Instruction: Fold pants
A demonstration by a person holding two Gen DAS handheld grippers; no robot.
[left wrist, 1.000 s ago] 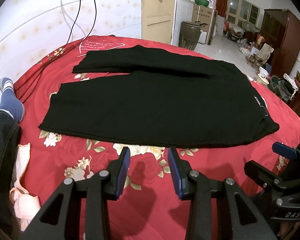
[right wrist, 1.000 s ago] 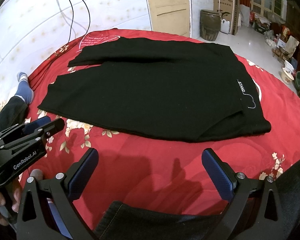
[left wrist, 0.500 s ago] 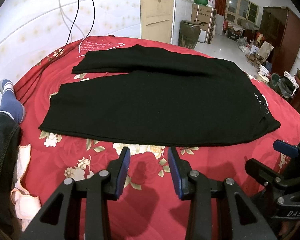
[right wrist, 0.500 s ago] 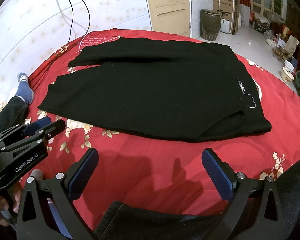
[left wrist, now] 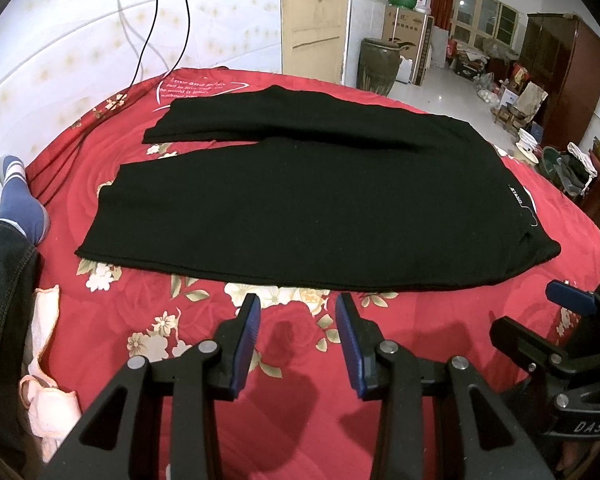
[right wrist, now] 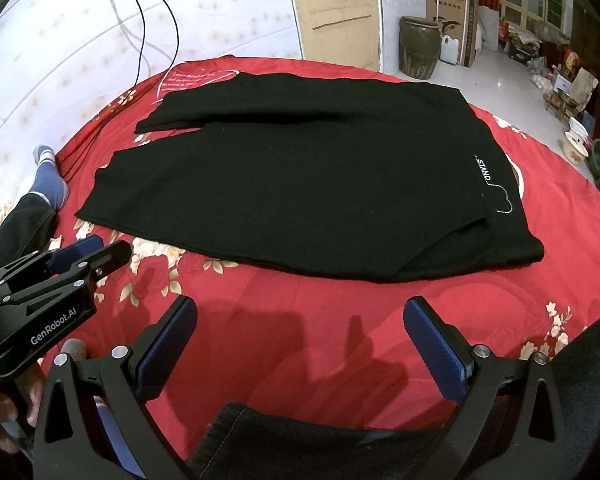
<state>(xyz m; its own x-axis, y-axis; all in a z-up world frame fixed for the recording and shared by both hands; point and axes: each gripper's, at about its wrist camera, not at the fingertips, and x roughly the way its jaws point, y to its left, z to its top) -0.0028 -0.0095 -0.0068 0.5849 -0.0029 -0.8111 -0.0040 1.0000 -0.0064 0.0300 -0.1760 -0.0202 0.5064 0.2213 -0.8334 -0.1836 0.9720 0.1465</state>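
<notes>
While pants (left wrist: 300, 208) lie flat, left tongs (left wrist: 297, 338) and right tongs (right wrist: 300, 344) gape empty.

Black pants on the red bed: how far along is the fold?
Done: the black knit pants lie flat on the red floral bedspread, legs side by side. In hand: nothing; left gripper and right gripper hover open. Left: every fold.

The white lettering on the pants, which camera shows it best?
The right wrist view: the lettering reads STAND there, large and sharp, with the stitched line below it. In the left wrist view the lettering sits near the pants' right edge, smaller and harder to read.
</notes>
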